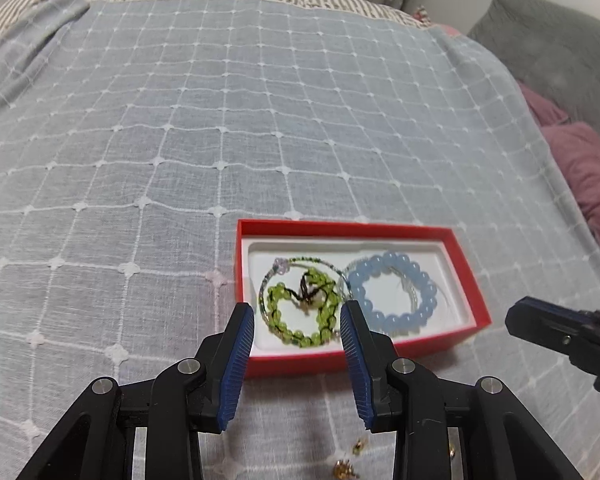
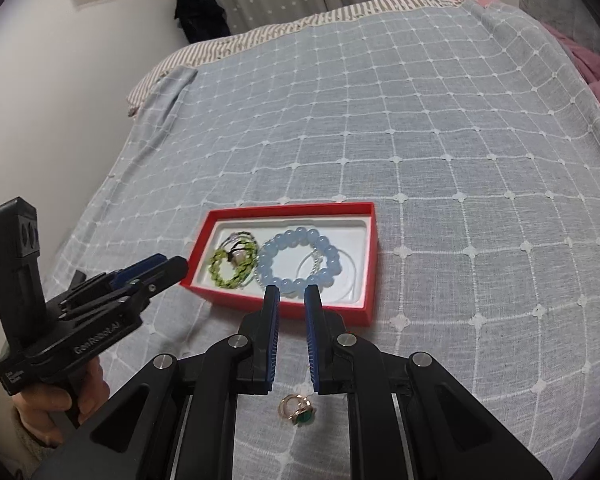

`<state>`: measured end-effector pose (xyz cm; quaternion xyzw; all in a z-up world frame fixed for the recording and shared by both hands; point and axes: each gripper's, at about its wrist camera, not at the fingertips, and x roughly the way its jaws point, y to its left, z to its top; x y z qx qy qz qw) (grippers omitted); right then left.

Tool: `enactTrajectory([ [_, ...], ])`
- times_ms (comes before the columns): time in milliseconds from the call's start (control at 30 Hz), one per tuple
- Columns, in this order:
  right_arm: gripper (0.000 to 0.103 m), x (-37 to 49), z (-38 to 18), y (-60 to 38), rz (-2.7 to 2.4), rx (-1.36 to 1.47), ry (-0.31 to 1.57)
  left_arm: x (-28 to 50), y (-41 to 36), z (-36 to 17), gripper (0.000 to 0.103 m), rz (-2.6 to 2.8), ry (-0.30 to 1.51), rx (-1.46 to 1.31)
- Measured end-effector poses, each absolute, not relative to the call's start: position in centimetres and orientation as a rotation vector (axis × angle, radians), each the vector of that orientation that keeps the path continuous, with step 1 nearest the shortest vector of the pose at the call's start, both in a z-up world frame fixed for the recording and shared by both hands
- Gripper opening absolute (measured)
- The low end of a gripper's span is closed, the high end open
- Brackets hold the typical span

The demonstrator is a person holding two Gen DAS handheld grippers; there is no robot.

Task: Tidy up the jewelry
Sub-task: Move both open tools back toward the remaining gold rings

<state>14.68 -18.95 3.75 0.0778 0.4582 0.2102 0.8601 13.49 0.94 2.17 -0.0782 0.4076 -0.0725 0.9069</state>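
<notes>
A red box [image 1: 466, 268] with a white liner lies on the bed; it also shows in the right wrist view [image 2: 374, 256]. Inside lie a green bead bracelet [image 1: 300, 308] [image 2: 230, 266] and a pale blue bead bracelet [image 1: 392, 290] [image 2: 300, 258] with thin clear strands. My left gripper [image 1: 298, 316] is open and empty just in front of the box. My right gripper [image 2: 292, 292] is open and empty, hovering near the box's front wall. A gold ring with a green stone [image 2: 298, 410] lies on the cloth below it. Small gold pieces [image 1: 346, 468] lie under the left gripper.
The bed is covered by a grey-blue grid-patterned cloth [image 1: 180, 140]. Pink and grey pillows [image 1: 580, 152] lie at the right. A striped sheet edge [image 2: 260, 36] and curtains are at the far end. A wall runs along the bed's left side [image 2: 60, 100].
</notes>
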Motion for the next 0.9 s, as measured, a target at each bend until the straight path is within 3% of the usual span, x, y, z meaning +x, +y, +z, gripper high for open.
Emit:
enactTrajectory([
  [267,0.018,12.3,3.1,-19.3,0.432,0.114,0.974,11.9,1.2,1.6,0.053,-0.112,0.874,-0.159],
  [367,0.026,11.6,3.3,-19.9,0.423,0.120,0.965,11.1,1.6,1.4,0.058,-0.089,0.880,-0.157],
  [767,0.039,10.4,2.4,-19.2,0.384,0.042,0.977,9.7,1.5,-0.6,0.063,-0.076,0.936,-0.130],
  [900,0.060,10.3,2.3,-19.7,0.373,0.066,0.978,9.1,1.2,-1.0,0.063,-0.082,0.942,-0.122],
])
